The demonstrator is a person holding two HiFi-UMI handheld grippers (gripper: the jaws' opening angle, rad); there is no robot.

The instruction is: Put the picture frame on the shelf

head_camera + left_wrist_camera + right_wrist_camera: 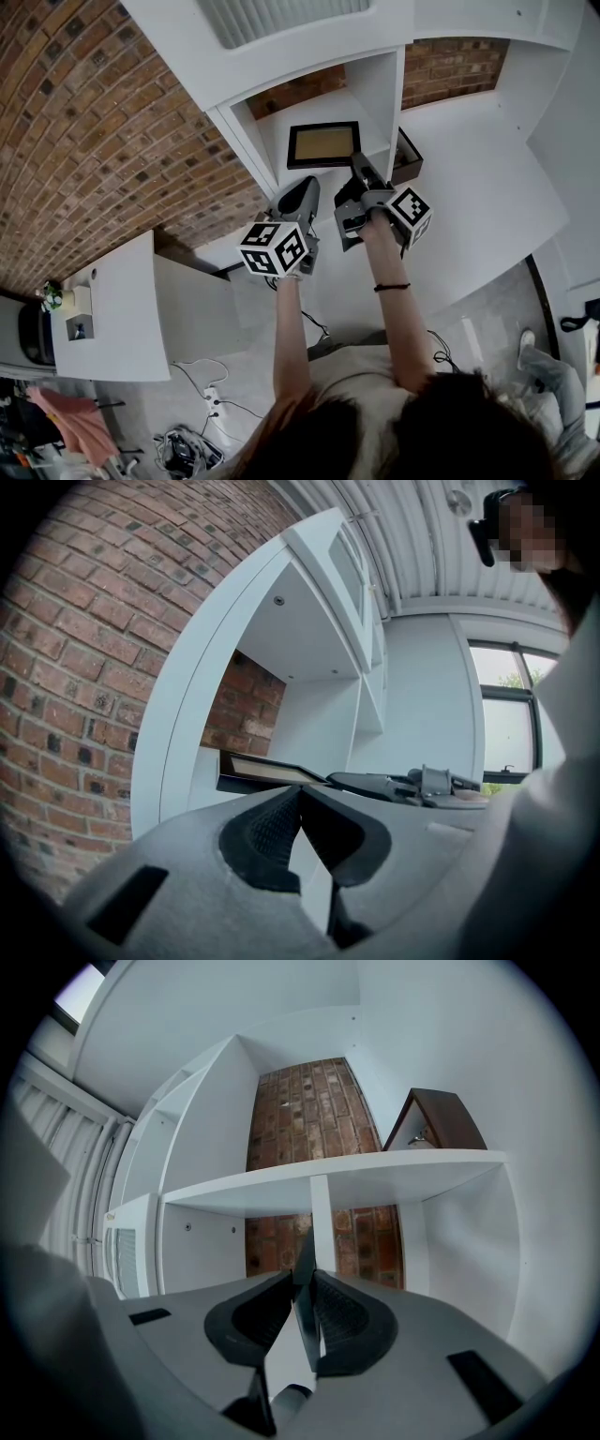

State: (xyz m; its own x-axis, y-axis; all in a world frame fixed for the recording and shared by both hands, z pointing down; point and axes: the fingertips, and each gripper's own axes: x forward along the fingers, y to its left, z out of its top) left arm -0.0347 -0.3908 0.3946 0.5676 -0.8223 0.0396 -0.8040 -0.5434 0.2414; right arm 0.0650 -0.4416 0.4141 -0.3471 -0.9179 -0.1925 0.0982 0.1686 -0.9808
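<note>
The picture frame (322, 145) is black with a tan panel and sits in the opening of a white shelf compartment (375, 84). My right gripper (358, 167) is shut on the frame's right edge. In the right gripper view the frame (305, 1265) shows edge-on as a thin dark strip pinched between the pads. My left gripper (302, 197) hangs just below the frame, apart from it, with its jaws shut on nothing. The left gripper view shows the frame (267, 772) nearly flat, with the right gripper (412, 784) on its right end. I cannot tell whether the frame rests on the shelf board.
A dark brown house-shaped wooden piece (409, 156) stands in the compartment right of the divider, and appears on a shelf board (436, 1119) in the right gripper view. A brick wall (94, 122) runs behind and left. A white cabinet (122, 309) stands low left, with cables (202, 394) on the floor.
</note>
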